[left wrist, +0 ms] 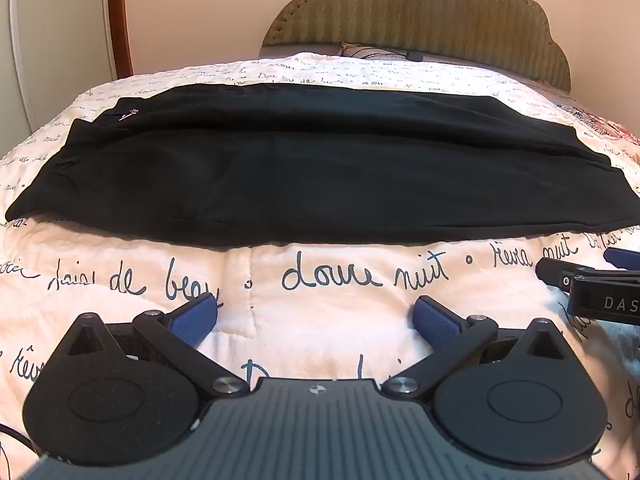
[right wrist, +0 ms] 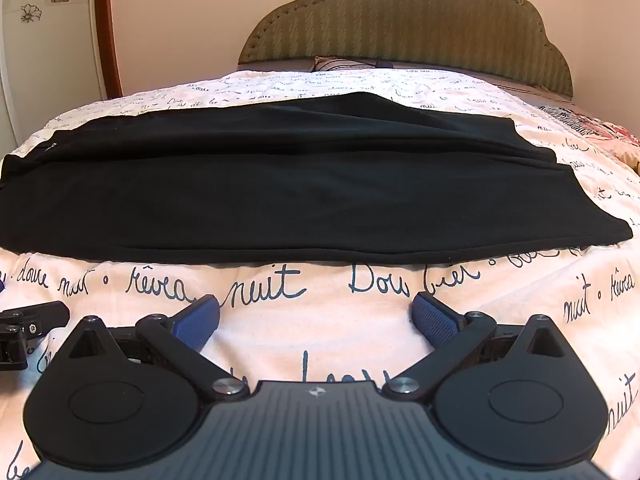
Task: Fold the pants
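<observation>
Black pants (left wrist: 320, 176) lie flat across the bed, folded lengthwise, waist at the left and leg ends at the right; they also show in the right wrist view (right wrist: 304, 200). My left gripper (left wrist: 316, 320) is open and empty, low over the quilt in front of the pants' near edge. My right gripper (right wrist: 316, 320) is open and empty, also just short of the near edge, further right. The right gripper shows at the right edge of the left wrist view (left wrist: 600, 284); part of the left gripper shows at the left edge of the right wrist view (right wrist: 28, 332).
A white quilt (left wrist: 340, 280) with black script covers the bed. A green padded headboard (left wrist: 420, 12) stands behind, with a pillow and cable (left wrist: 376, 52) at its foot. A wooden door frame (left wrist: 120, 16) is at the far left.
</observation>
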The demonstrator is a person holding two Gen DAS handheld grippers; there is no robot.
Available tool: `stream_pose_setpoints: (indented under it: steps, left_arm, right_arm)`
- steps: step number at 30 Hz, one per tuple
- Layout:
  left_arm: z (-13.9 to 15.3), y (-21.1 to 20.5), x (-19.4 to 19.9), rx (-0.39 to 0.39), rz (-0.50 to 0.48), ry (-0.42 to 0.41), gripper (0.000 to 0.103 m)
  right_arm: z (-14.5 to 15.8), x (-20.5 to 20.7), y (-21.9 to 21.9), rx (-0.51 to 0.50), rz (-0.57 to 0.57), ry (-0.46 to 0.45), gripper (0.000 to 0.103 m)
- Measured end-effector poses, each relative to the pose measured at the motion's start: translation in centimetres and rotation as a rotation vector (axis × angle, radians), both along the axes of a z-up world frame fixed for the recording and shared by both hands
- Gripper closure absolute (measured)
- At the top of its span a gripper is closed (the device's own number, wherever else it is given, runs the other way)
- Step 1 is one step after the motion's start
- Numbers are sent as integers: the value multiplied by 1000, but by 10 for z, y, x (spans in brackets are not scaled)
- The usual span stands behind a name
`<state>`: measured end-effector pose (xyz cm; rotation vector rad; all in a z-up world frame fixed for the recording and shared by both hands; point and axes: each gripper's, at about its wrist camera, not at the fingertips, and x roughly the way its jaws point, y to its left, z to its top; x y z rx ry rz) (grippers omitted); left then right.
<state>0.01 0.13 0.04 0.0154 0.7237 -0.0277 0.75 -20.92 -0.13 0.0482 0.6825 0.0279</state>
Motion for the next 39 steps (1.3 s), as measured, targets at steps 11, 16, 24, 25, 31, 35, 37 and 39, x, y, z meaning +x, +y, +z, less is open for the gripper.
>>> stream_pose_setpoints:
  steps: [11,16,24,25,31,35,37,39]
  left_arm:
    - [7,-5,0,18,-1,-3,0]
    - [6,-2,-2,16,2,-12,0]
    - [4,0,0,15,2,-11,0]
    - [4,1,0,14,2,-10,0]
    - [3,1,2,14,5,-11,0]
    - [2,2,2,11,5,-13,0]
    - [1,2,1,8,5,-16,0]
    - [1,2,1,8,5,-16,0]
  right_arm:
    - [0,-1,1,1,-1,-5,0]
    - [0,-1,1,-2,-1,-6,0]
    - [1,-3,3,-6,-3,-7,0]
    - [1,-3,3,-5,-3,-7,0]
    - [0,-2,2,1,-2,-7,0]
    - [0,-2,4,-7,-5,-9,0]
    - [-1,-2,6,-16,-7,-10,0]
    - [0,-2,8,-24,-9,-9,0]
